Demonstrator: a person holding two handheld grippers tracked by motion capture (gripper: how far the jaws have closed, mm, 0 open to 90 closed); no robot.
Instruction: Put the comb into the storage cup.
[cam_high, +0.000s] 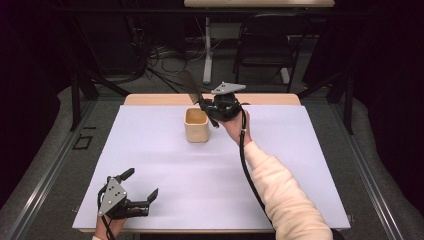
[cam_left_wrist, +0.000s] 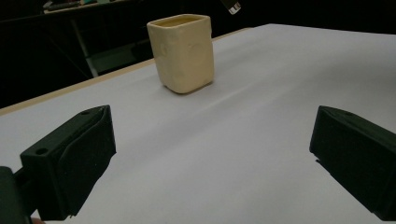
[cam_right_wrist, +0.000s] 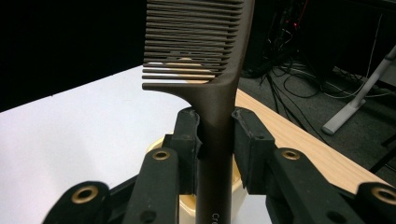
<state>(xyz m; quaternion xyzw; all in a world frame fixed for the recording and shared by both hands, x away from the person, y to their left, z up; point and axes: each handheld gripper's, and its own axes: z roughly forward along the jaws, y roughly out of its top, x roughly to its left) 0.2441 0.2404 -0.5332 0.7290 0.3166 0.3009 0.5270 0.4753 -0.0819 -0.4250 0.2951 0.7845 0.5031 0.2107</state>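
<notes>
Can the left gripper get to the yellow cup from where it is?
Probably yes. The left gripper rests open near the table's front edge, and bare white table lies between it and the cup. The right gripper, holding the comb, hovers by the cup's far side.

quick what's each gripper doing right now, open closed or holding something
Left gripper: open, jaws wide apart, nothing between them, low over the table.
Right gripper: shut on the brown comb, holding it by its handle above the cream cup.
</notes>
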